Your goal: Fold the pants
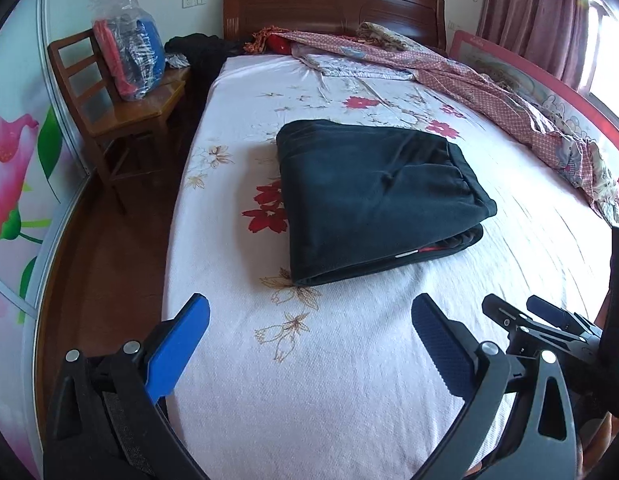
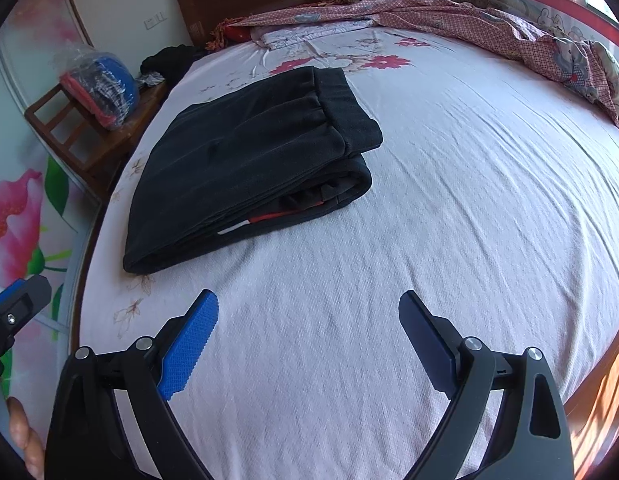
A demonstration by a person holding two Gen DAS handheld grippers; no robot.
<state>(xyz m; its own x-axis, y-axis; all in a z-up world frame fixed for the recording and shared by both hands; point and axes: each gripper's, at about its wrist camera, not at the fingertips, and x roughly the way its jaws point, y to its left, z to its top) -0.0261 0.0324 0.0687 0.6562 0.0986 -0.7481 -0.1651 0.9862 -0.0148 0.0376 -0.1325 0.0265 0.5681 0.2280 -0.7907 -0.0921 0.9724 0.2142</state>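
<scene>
Pants [image 1: 373, 196] are lying folded into a thick dark rectangle on the bed [image 1: 349, 380], toward its left half, with the elastic waistband lying on top along the right side of the stack. Between the layers at the near edge, a sliver of red and white trim is peeking out. You are holding your left gripper [image 1: 309, 320] above the sheet just short of the bundle, its jaws spread wide and gripping nothing, blue pads [image 1: 177, 348] facing inward. Your right gripper [image 2: 308, 316] is hovering beside it, to the right of the pants and clear of them, its jaws likewise gaping wide and carrying nothing. Neither tool is touching the fabric.

Off the left side of the bed, a wooden chair [image 1: 109, 92] is bearing a clear plastic bag [image 1: 127, 52] stuffed with red and blue cloth. A crumpled pink checked quilt [image 1: 489, 80] is trailing along the far right edge of the mattress, up to the dark wooden headboard [image 1: 329, 4].
</scene>
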